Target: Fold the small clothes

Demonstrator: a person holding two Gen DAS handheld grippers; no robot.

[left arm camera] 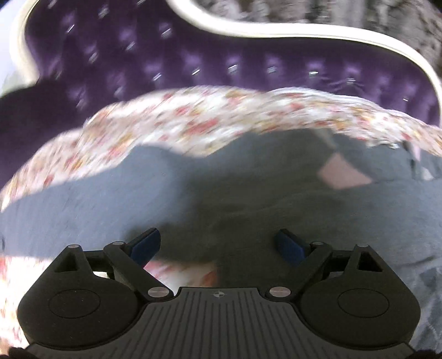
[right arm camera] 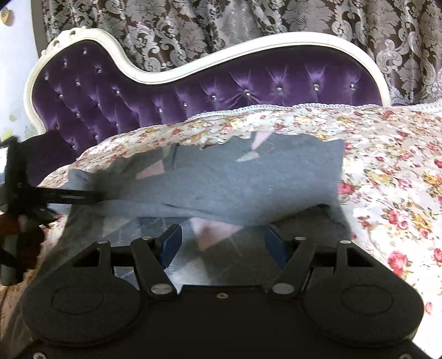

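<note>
Black linkages and blue pads framed the bottom of both wrist views. Beyond them a floral bedspread (right arm camera: 386,171) covered the surface, trimmed with a pale fringe at its far edge, and behind it rose a purple tufted headboard (right arm camera: 210,91) in a curved white frame, with grey damask curtains (right arm camera: 248,22) hanging at the back. The left view was smeared by motion blur.

A grey garment (right arm camera: 248,179) with pale pink patches lay on the bedspread. The left gripper (left arm camera: 218,245) hung over its near edge, fingers spread wide with nothing between them. The right gripper (right arm camera: 222,243) was likewise spread apart, with a raised fold of the grey cloth just ahead of its pads; whether they touched the cloth could not be told.
</note>
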